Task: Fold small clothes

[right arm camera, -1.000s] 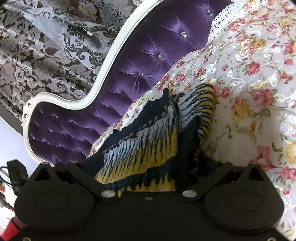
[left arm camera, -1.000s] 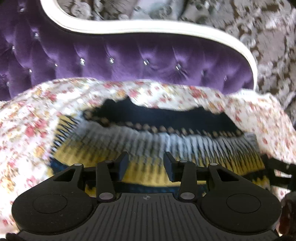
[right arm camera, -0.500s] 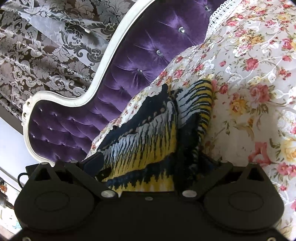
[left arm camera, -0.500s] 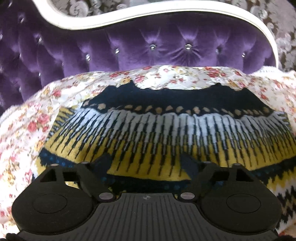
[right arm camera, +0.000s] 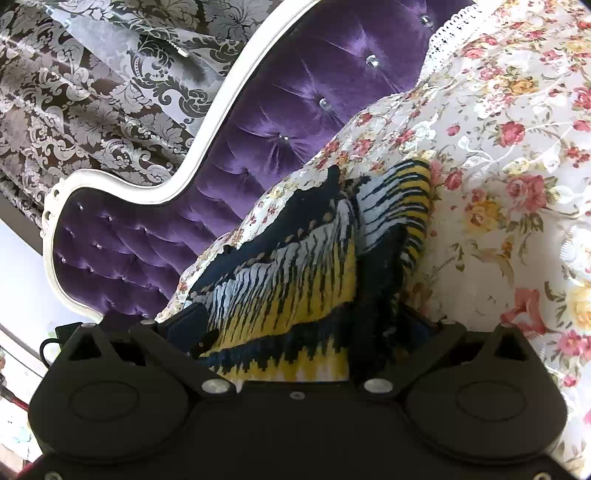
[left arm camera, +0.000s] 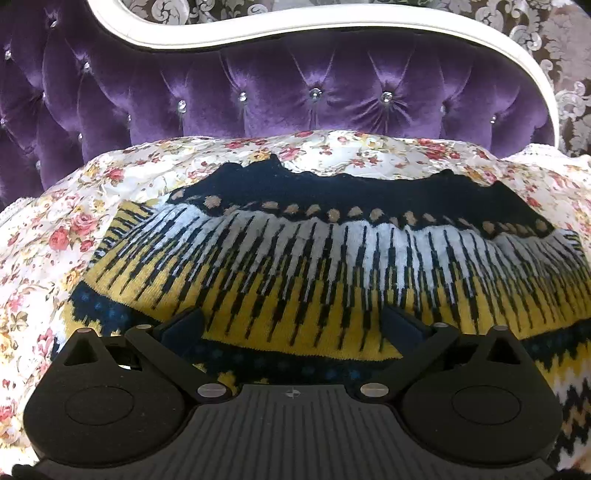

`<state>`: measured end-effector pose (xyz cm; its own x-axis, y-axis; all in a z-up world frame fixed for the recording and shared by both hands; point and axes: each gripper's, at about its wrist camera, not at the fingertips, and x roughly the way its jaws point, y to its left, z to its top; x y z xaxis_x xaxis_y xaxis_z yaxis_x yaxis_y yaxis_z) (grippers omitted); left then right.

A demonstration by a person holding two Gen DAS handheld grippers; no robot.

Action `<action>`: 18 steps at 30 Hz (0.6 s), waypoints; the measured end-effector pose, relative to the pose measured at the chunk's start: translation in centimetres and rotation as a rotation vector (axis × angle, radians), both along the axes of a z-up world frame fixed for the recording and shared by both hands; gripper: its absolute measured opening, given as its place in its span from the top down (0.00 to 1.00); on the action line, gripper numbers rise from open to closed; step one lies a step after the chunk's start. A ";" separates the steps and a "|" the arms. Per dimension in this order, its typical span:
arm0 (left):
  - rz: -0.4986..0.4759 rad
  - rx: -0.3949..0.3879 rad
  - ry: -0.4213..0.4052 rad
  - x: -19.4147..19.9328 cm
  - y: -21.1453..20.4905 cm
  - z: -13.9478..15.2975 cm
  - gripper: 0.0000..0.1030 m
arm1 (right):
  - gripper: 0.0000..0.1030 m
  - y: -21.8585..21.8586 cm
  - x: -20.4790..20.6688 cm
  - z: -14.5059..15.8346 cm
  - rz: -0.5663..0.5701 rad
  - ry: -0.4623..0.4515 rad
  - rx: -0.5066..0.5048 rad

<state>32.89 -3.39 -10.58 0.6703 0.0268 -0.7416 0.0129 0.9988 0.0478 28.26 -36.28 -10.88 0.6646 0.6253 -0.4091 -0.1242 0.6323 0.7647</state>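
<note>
A knitted garment [left arm camera: 314, 273] with navy, white and yellow bands lies on a floral bedspread [left arm camera: 66, 236]. It looks folded over, with a second patterned layer showing under its near edge. My left gripper [left arm camera: 293, 325] is open, its fingers wide apart just above the garment's near edge, holding nothing. In the right wrist view the same garment [right arm camera: 288, 280] runs between my right gripper's [right arm camera: 299, 325] fingers, which are wide open over its near end. The right-hand fingertip is hidden behind a dark fold of the knit.
A purple tufted headboard [left arm camera: 295, 96] with a white curved frame [left arm camera: 332, 29] stands behind the bedspread. Patterned grey and brown curtains [right arm camera: 74, 92] hang behind it. The floral bedspread [right arm camera: 517, 184] spreads out to the right of the garment.
My left gripper has opened from nearly closed to wide apart and drawn closer to the garment. The right gripper has stayed open, with the view shifting only slightly.
</note>
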 end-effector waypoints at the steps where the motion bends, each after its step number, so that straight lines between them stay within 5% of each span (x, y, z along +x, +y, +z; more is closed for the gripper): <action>1: -0.004 0.001 -0.001 0.0 0.0 0.0 0.00 | 0.00 0.0 0.0 0.0 -0.001 -0.005 0.002; 18: -0.009 -0.004 0.000 0.0 0.0 -0.2 0.00 | 0.01 0.2 0.4 0.2 0.093 0.039 0.005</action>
